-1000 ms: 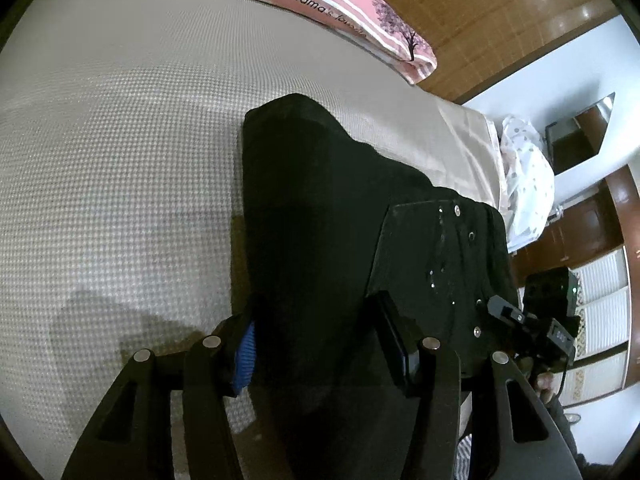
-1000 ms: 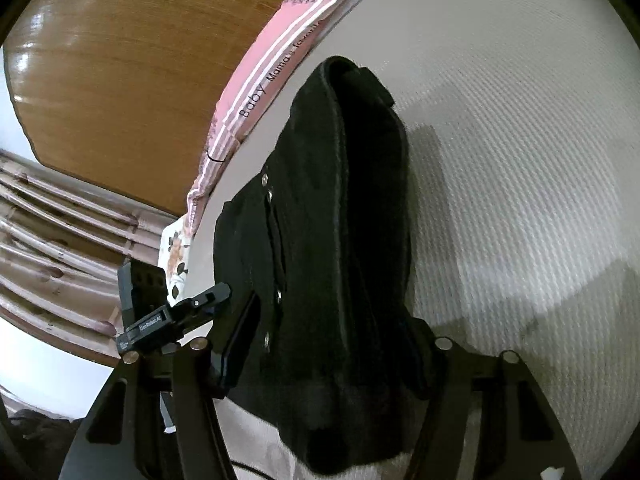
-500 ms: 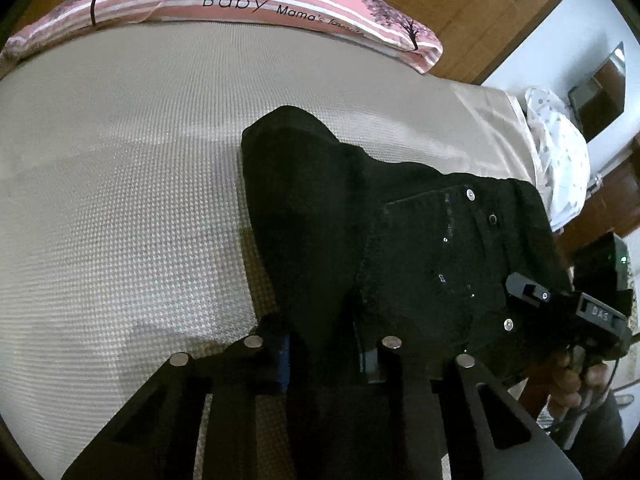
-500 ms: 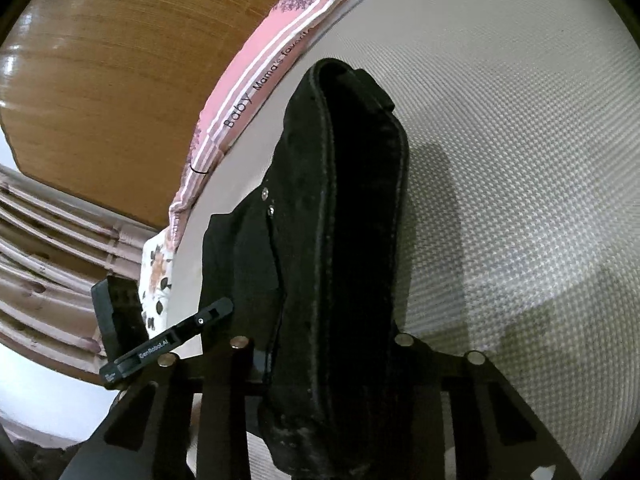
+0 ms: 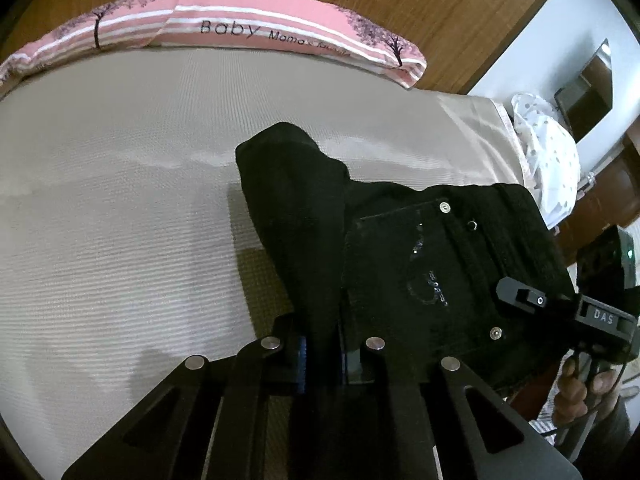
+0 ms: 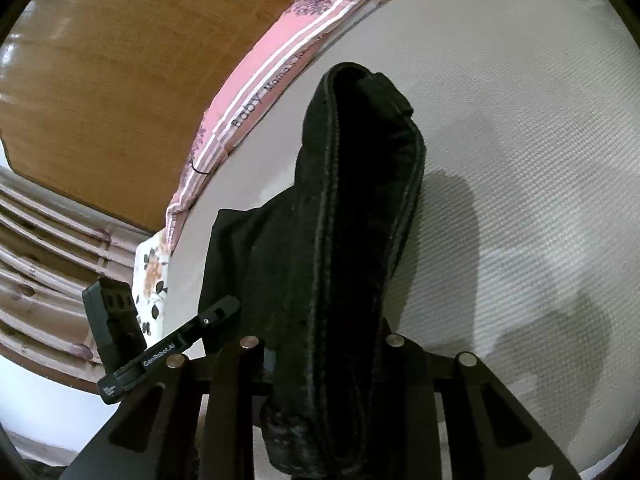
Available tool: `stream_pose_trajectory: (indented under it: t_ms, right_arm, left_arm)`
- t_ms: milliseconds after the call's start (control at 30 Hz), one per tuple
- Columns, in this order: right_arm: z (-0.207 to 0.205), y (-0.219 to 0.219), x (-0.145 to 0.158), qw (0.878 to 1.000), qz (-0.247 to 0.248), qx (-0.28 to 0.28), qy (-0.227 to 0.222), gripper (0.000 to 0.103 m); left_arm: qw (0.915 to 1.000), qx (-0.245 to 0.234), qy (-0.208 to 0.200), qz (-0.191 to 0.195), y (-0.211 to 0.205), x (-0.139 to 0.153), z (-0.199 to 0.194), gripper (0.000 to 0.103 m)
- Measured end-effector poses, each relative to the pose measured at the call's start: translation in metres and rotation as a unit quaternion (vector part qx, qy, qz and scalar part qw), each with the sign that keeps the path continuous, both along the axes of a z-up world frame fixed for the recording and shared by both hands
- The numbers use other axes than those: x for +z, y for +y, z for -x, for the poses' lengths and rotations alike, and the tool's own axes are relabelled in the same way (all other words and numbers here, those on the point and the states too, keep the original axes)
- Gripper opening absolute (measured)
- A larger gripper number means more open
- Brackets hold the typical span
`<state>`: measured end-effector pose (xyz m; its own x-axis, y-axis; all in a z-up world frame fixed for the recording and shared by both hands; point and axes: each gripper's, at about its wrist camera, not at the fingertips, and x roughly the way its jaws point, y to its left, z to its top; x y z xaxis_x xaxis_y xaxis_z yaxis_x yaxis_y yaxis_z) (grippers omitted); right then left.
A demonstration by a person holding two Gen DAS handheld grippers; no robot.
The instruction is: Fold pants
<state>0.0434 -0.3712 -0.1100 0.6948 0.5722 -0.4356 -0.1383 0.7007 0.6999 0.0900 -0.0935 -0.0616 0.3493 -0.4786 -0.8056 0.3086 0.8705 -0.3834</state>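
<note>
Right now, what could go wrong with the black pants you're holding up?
1. The left gripper pinches only a thin edge of the black pants, so they might slip out.
2. The right gripper clamps a thick bunch; layers could slide and spoil the fold.
3. The pants hang near the edge of the bed, so a drop might land off it.

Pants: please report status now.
Left gripper shut on black pants. Right gripper shut on them too. Pants lifted over bed. Nothing in the way.
</note>
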Motion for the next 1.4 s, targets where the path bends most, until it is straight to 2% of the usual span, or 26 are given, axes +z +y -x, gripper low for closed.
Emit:
stream_pose_trajectory:
  t_ms: [667,933,1400]
  right_arm:
    - [-0.055,0.123,0.02,0.995,0.012,0.094,0.0,0.025]
    - [-0.071,0.145,0.026,0.994,0.01,0.107,-0.001,0.025]
    - [-0.094,0.157,0.036,0.993,0.002,0.12,-0.002,0.025]
  left_arm:
    - [0.9964,0.081,-0.024,0.0,0.1,0.028,-0.001,0.011]
    - [0.9952,0.093,-0.031,0.001,0.118,0.034,-0.018,0.011]
    - [0.9935,0.105,-0.043,-0.002,0.139,0.036,-0.047,0.011]
